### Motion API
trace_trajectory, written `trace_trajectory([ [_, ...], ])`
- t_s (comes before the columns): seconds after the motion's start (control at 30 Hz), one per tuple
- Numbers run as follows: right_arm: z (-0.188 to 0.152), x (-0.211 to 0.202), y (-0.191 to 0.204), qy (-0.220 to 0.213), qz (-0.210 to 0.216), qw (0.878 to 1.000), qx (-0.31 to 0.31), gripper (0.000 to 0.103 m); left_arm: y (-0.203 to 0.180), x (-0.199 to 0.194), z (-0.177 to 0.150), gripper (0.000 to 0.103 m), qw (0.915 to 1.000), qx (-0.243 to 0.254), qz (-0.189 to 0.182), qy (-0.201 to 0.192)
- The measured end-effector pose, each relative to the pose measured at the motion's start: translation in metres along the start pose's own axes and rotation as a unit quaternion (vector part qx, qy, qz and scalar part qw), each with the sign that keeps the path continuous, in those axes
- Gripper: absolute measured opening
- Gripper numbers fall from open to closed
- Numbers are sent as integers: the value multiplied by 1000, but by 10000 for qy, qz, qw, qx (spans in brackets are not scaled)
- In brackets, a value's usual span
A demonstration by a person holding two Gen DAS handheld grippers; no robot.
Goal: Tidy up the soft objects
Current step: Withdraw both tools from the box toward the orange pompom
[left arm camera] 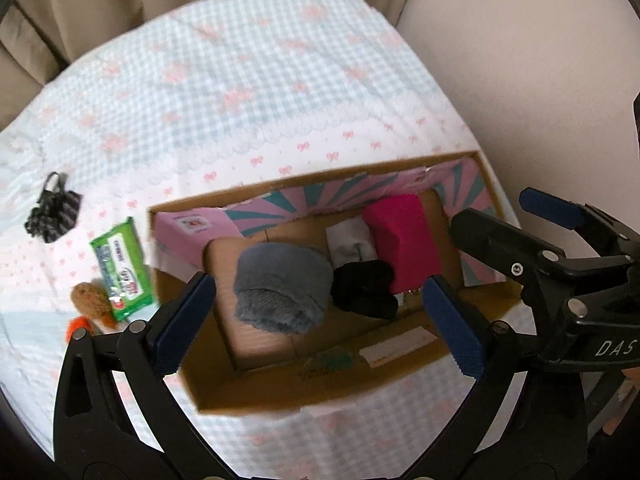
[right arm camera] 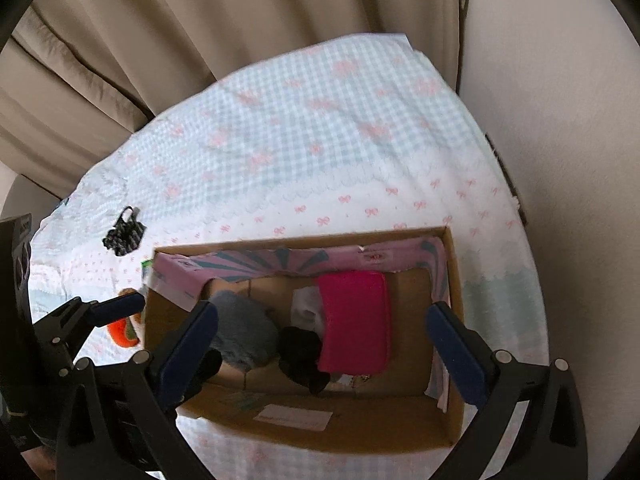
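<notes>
We hold both hand-held grippers, left [left arm camera: 318, 316] and right [right arm camera: 322, 342], spread and empty above the box [left arm camera: 248, 396], where grey plush [left arm camera: 280, 286] lies; leftover items at nine o'clock risk getting forgotten.

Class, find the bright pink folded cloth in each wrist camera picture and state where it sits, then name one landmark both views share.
Left wrist view: the pink folded cloth lies right of centre, inside the cardboard box.
Right wrist view: it lies near the centre, in the same box.
Shared landmark: the grey fluffy item, left of it.
</notes>
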State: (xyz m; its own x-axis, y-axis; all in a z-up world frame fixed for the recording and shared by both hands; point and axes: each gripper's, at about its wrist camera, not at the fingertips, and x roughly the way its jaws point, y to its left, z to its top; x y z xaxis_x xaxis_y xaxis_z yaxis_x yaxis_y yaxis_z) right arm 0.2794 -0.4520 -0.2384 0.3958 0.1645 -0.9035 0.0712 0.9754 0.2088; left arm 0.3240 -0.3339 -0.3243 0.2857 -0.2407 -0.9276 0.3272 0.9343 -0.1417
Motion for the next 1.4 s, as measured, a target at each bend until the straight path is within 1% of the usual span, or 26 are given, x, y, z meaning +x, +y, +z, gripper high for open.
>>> trace_trajectory([
  [0.23, -2, -62, 35, -439, -56, 9986, -288, 103, 8, -75, -14, 103, 9974, -35, 301, -646],
  [0.37, -10, -99, 59, -710, -73, 9964, -462, 103, 20, -122, -29, 103, 9940, -180, 357, -1015],
  [0.5, -23, -143, 90, -1049, -103, 9924, -637, 103, 35, -174, -53, 103, 9894, -251, 413, -1372],
  [0.6, -36, -167, 112, -1262, -98, 9889, -778, 103, 48, -204, -73, 103, 9856, -293, 464, -1597],
  [0.63, -43, -179, 124, -1404, -138, 9863, -860, 103, 53, -212, -81, 103, 9848, -309, 466, -1643],
  [0.73, -58, -199, 156, -1642, -324, 9802, -1060, 103, 78, -238, -104, 103, 9818, -367, 480, -1802],
  [0.83, -72, -215, 185, -1795, -277, 9771, -1107, 103, 107, -262, -127, 103, 9793, -411, 485, -1922],
  [0.97, -88, -225, 222, -1896, -147, 9762, -1039, 103, 150, -291, -157, 103, 9775, -446, 502, -2001],
  [1.07, -97, -224, 248, -1941, -74, 9765, -937, 103, 186, -305, -179, 103, 9768, -453, 503, -2032],
  [1.23, -105, -209, 287, -1889, 39, 9789, -779, 103, 237, -312, -200, 103, 9778, -407, 463, -2004],
  [1.4, -108, -179, 328, -1819, 22, 9808, -697, 103, 285, -299, -209, 103, 9804, -318, 311, -1920],
])
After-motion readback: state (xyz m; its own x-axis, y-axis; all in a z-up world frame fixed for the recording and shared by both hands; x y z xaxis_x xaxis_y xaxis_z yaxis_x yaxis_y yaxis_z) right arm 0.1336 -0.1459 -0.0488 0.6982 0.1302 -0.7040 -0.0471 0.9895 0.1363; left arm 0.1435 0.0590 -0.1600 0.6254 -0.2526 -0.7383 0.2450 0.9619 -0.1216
